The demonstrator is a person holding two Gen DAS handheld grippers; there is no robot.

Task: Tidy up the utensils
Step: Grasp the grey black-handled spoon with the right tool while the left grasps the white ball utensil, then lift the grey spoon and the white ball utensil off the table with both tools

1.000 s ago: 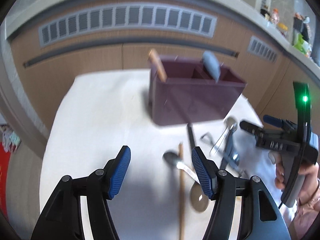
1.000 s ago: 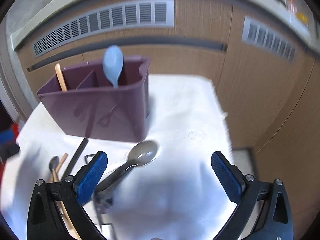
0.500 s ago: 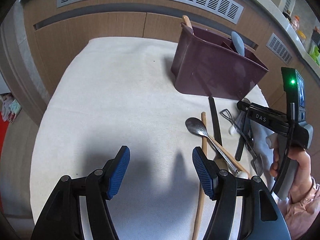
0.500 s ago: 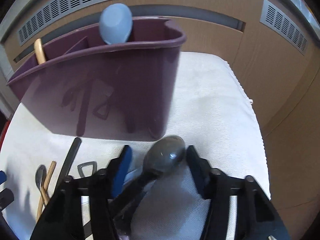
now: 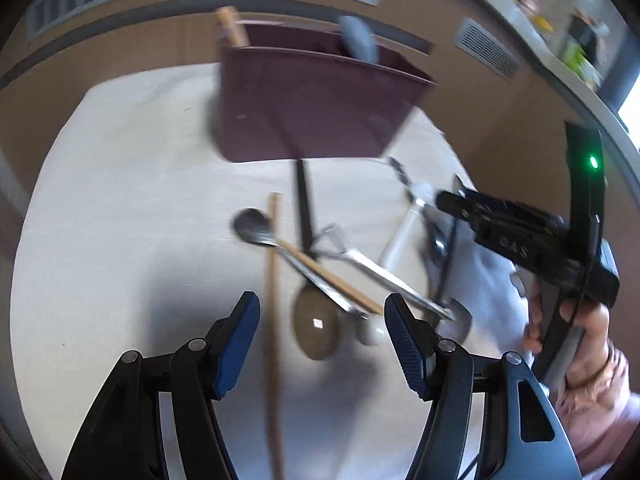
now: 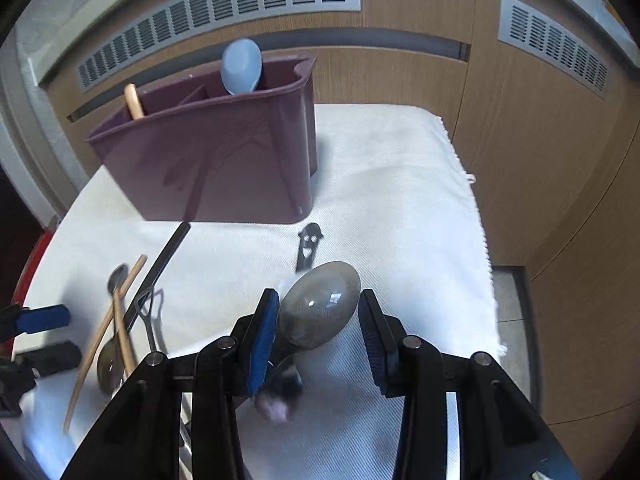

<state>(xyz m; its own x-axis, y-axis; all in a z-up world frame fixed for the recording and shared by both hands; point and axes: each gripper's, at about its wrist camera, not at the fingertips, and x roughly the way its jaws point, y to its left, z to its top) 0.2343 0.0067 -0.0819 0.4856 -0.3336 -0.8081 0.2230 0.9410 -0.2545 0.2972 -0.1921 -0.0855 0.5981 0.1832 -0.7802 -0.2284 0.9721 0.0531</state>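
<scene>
A purple utensil caddy [image 6: 224, 152] stands at the back of the white cloth [image 6: 400, 184]; a light blue spoon [image 6: 241, 65] and a wooden handle [image 6: 134, 101] stick out of it. My right gripper [image 6: 316, 330] is shut on a grey spoon [image 6: 320, 304], bowl up, lifted above the cloth. My left gripper [image 5: 322, 340] is open above a wooden chopstick [image 5: 274, 300], a brown spoon [image 5: 314, 328] and a metal spoon [image 5: 250, 226]. The caddy [image 5: 312, 104] also shows in the left wrist view.
Loose utensils lie on the cloth: a black stick [image 6: 160, 268], chopsticks [image 6: 104, 332], a metal peeler [image 6: 146, 312] and a black smiley-faced opener [image 6: 308, 246]. Wooden cabinet fronts with vents [image 6: 552, 44] stand behind. The cloth's right edge [image 6: 480, 240] drops off.
My right gripper has closed on the grey spoon and lifted it, pulling back from the caddy. My left gripper has moved right, over the utensil pile.
</scene>
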